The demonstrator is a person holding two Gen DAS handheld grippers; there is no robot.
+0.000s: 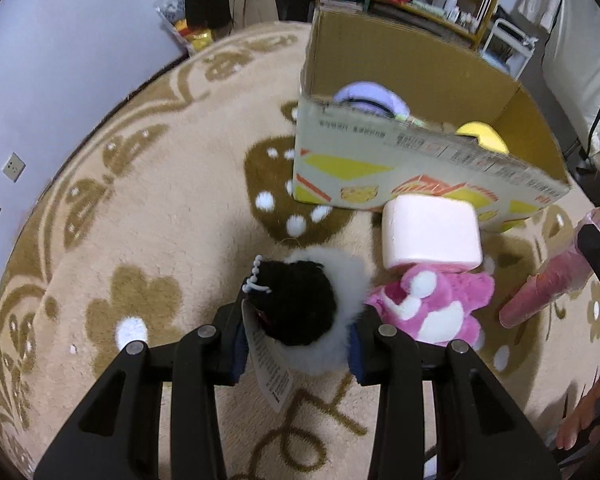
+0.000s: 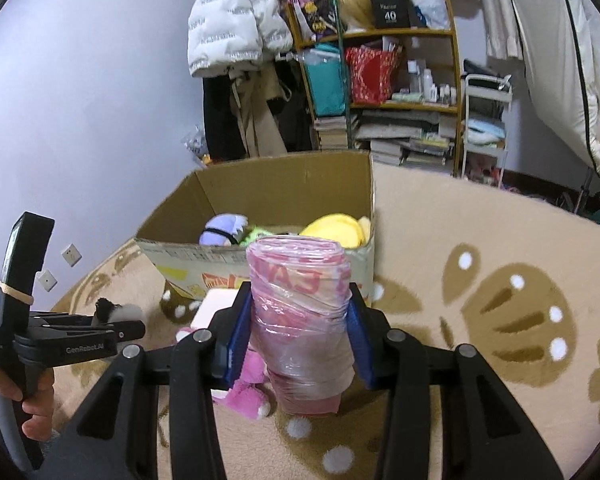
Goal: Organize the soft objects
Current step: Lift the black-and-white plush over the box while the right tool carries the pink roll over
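My left gripper [image 1: 298, 350] is shut on a black-and-white plush toy [image 1: 312, 308] with a paper tag, held just above the rug. My right gripper [image 2: 298, 344] is shut on a pink roll wrapped in clear plastic [image 2: 300, 320], held upright; the roll also shows at the right edge of the left wrist view [image 1: 548, 284]. A pink-and-white plush [image 1: 428, 304] and a pale pink foam block [image 1: 432, 232] lie on the rug before the open cardboard box [image 1: 420, 152]. The box [image 2: 260, 256] holds a purple plush [image 2: 222, 228] and a yellow plush [image 2: 336, 230].
A round beige rug [image 1: 160, 208] with brown patterns covers the floor. A wooden shelf [image 2: 400, 80] with books, bags and hanging coats stands behind the box. A white cart [image 2: 484, 120] stands to its right. The lilac wall [image 1: 40, 60] with sockets is on the left.
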